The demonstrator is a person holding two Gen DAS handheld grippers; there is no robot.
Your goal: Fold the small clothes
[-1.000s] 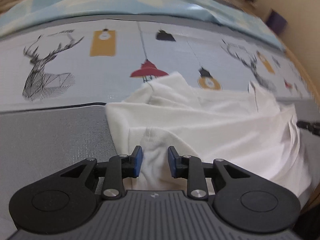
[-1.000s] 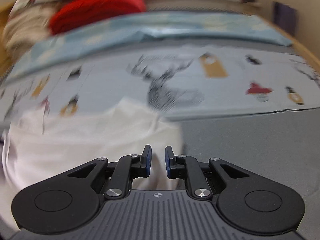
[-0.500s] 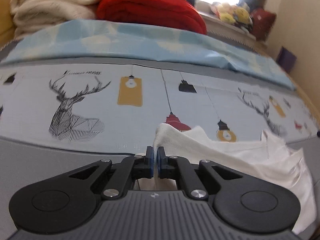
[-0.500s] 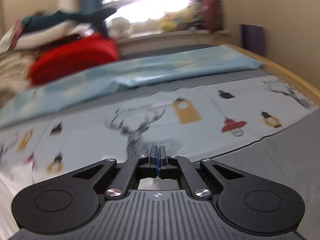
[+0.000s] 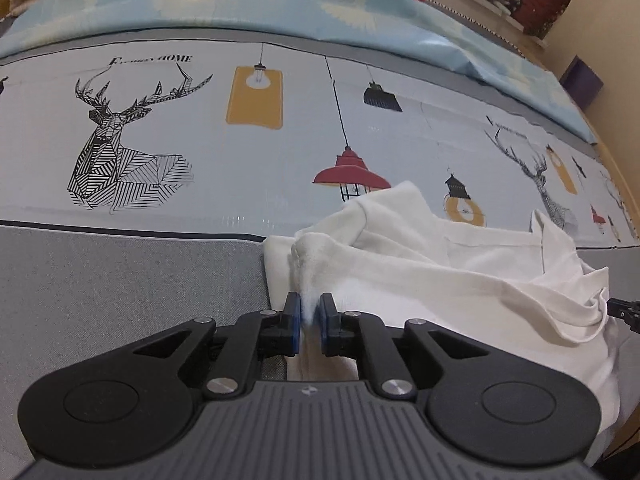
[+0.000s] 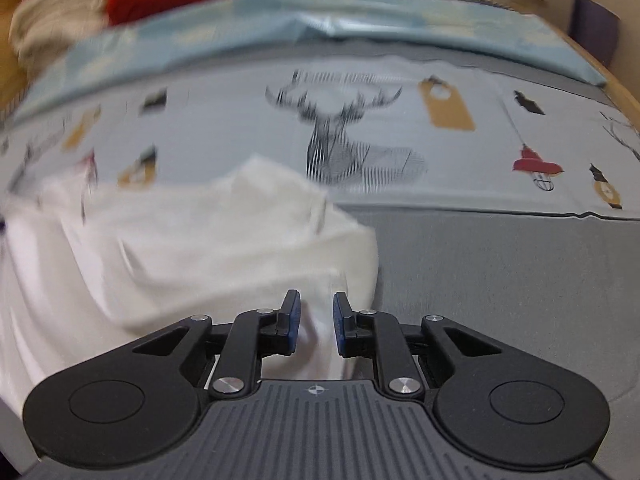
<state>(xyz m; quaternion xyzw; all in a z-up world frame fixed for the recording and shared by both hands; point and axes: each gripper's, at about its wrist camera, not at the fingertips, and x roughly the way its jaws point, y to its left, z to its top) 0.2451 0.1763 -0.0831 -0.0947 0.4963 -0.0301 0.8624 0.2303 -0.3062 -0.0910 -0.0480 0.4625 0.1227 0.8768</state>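
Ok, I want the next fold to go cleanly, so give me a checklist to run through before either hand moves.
1. Left gripper has cloth between its fingers: ok, a ridge of the white garment is pinched there, though the fingers are opening.
2. Right gripper has a firm hold: not ok, its fingers are opening, with a gap on each side of the cloth.
3. Garment lies flat: not ok, it is bunched and creased.
4. Bed cover beside the garment is free for folding: ok.
5. Garment's near edge: cannot tell, hidden under the grippers.
6. Right view sharp enough to judge: not ok, blurred.
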